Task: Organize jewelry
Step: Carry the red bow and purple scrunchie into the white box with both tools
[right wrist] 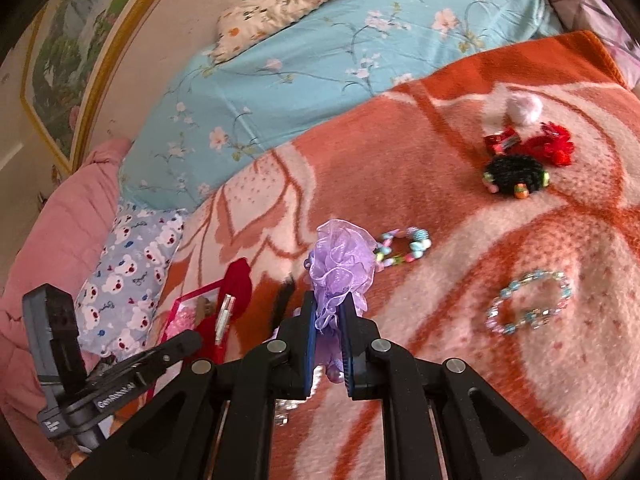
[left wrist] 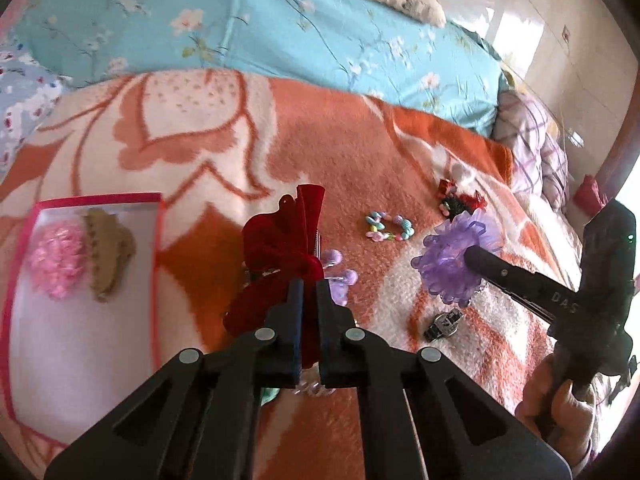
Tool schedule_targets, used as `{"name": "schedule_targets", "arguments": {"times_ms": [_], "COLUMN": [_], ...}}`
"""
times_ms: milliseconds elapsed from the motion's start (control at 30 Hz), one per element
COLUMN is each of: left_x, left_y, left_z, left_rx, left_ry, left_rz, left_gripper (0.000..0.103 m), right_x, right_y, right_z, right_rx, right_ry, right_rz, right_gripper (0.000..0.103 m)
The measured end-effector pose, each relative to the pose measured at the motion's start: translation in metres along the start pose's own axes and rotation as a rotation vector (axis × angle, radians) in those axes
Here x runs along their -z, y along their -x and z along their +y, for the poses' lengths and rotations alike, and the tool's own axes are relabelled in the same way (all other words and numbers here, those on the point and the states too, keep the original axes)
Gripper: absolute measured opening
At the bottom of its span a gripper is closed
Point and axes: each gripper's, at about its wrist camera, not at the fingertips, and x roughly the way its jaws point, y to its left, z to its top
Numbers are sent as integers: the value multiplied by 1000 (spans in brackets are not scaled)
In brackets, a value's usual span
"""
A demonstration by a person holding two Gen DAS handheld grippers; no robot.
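My left gripper is shut on a dark red velvet bow clip, held above the orange blanket. My right gripper is shut on a purple organza scrunchie; it also shows in the left wrist view. A pink-rimmed box at the left holds a pink scrunchie and a tan claw clip. On the blanket lie a pastel bead bracelet, a blue and pink bead bracelet, a black scrunchie, red bows and a watch.
The orange and white blanket covers the bed. A turquoise floral quilt and pillows lie behind. A small purple clip lies under the red bow. A white pompom sits by the red bows. A bear-print pillow lies left.
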Motion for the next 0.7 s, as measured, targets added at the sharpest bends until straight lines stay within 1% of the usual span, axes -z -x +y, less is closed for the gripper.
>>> {"name": "schedule_targets", "arguments": {"times_ms": [100,300,467,700], "left_x": [4,16,27,37], "left_y": [15,42,57,73], "left_z": [16,54,87,125], "left_rx": [-17,-79,-142,-211], "left_ry": [27,79,127,178], "left_rz": [-16,-47,-58,-77], "left_gripper": [3,3,3,3], "right_x": [5,17,29,46], "right_y": [-7,-22,-39,-66], "right_z": [14,44,72,110], "right_rx": [-22,-72,-114,-160], "right_ry": [17,55,93,152], "right_rz": [19,64,110,172], "right_gripper": [10,10,10,10]}}
